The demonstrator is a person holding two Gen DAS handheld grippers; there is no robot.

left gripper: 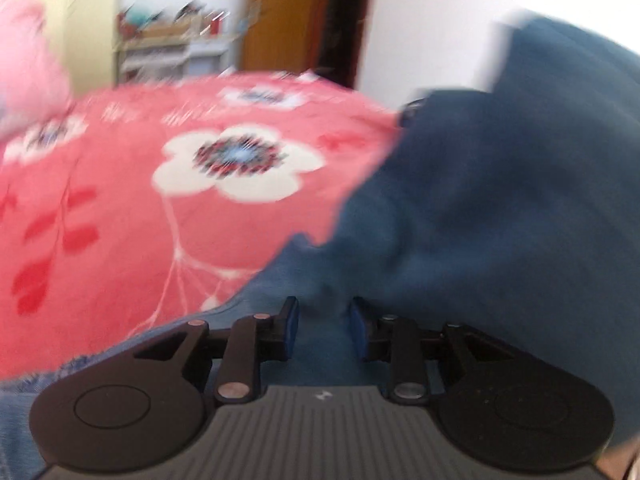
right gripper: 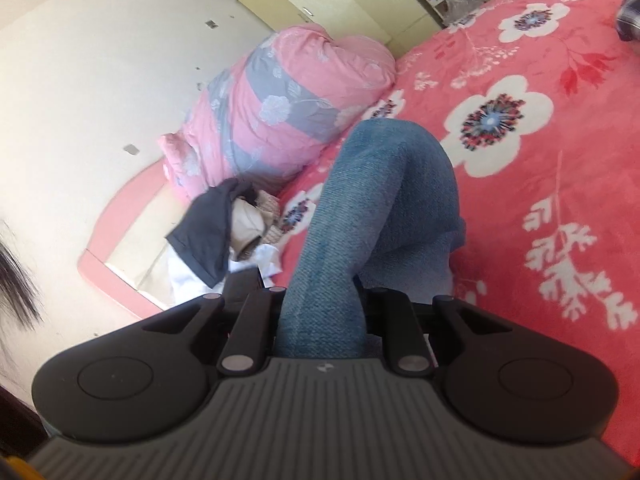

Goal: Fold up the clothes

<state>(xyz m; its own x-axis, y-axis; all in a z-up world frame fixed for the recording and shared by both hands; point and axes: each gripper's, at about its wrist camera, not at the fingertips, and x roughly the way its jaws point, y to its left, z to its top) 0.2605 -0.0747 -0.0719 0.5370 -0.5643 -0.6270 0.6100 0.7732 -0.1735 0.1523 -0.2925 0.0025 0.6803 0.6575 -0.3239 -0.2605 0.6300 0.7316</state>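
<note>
Plainly the jeans (right gripper: 384, 216) ran lengthwise up from the right gripper (right gripper: 320, 320), clamped on them at frame bottom, over the bedspread (right gripper: 560, 160). Blurred, the left gripper (left gripper: 323, 326) stood apart, denim (left gripper: 480, 220) between and beyond; grip unclear.

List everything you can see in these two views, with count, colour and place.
jeans: one, blue denim, on the bed, bunched between both grippers
bedspread: one, red with white flowers, covering the bed
rolled quilt: one, pink and grey, at the bed's head
clothes pile: one, dark, beige and white, beside the quilt
shelf: one, pale, cluttered, by the wall
door: one, brown wood
left gripper: black, blue pads apart, denim between
right gripper: black, clamped on denim
</note>
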